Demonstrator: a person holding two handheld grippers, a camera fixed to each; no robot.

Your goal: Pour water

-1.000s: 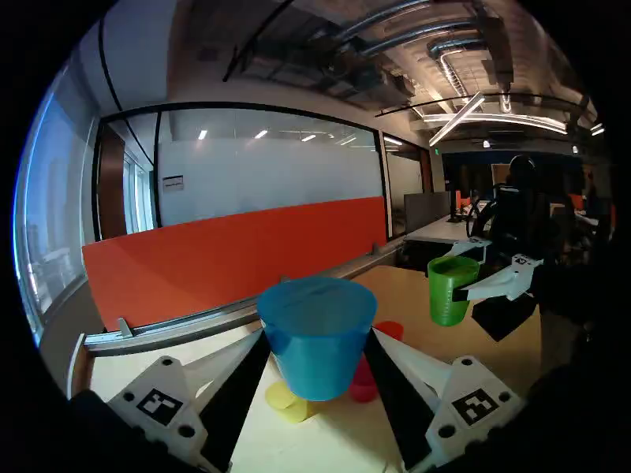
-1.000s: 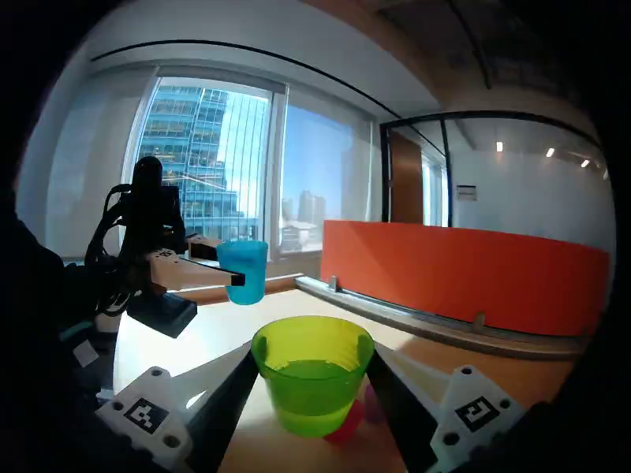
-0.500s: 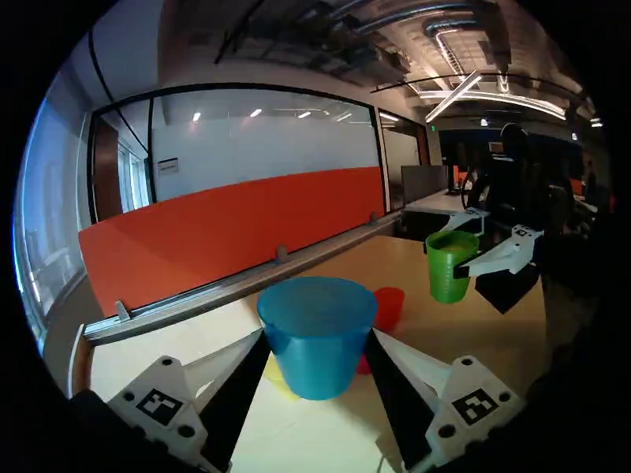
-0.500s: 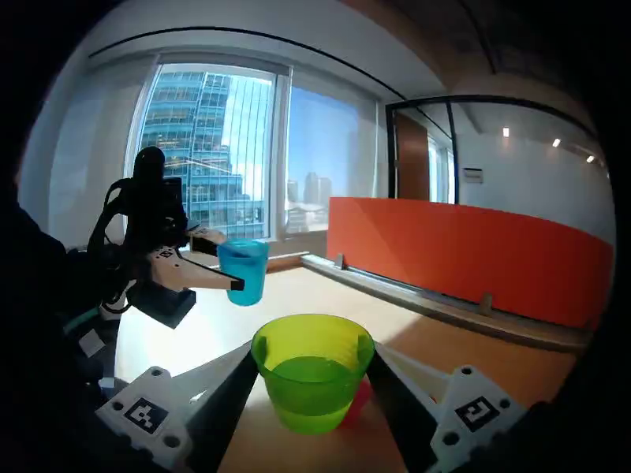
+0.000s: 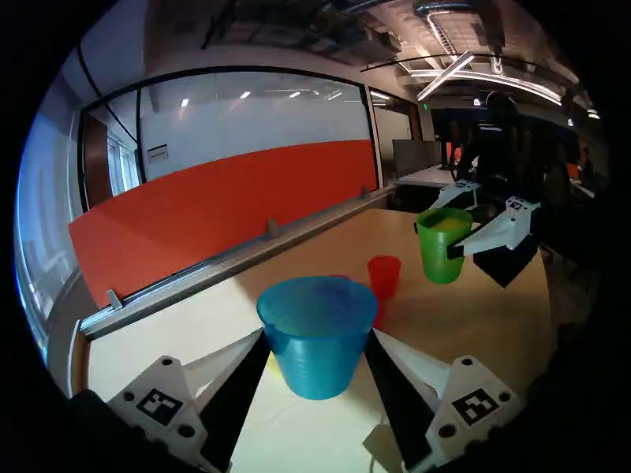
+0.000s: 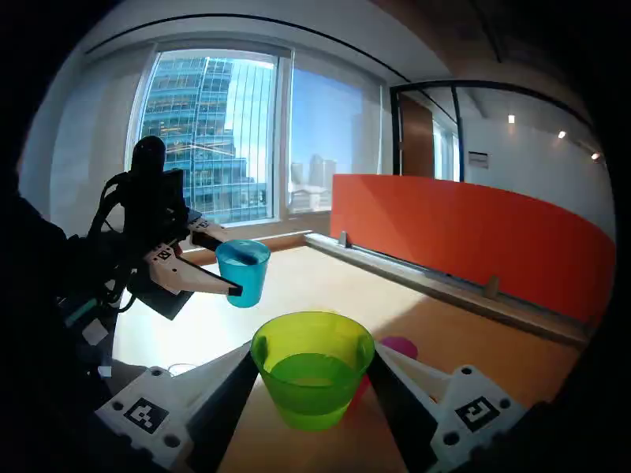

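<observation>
In the left gripper view we see the left gripper (image 5: 317, 340) with its fingers (image 5: 237, 382) clamped on a blue cup (image 5: 317, 359), one finger on each side of its wall. The cup is upright with its rim level, and we cannot tell whether anything is in it. Farther off, on the right of that view, the right gripper (image 5: 443, 246) grasps a green cup (image 5: 440, 256) in the same way. That cup is also upright and well apart from the blue one. Between the two held cups a small red cup (image 5: 384, 276) stands on the pale wooden desk (image 5: 481, 331). An orange panel (image 5: 221, 205) runs along the desk's far edge, with a metal rail at its foot. In the right gripper view we look slightly down into the green cup, and clear liquid stands in its lower part. Both fingers press on its sides just below the rim. A pink cup (image 6: 400, 347) sits on the desk just behind it to the right, and a bit of red shows through beside the green wall. The blue cup appears farther off to the left in this view. It seems raised off the desk, and its mouth faces up in front of a tall window (image 6: 213, 134) with towers outside.
</observation>
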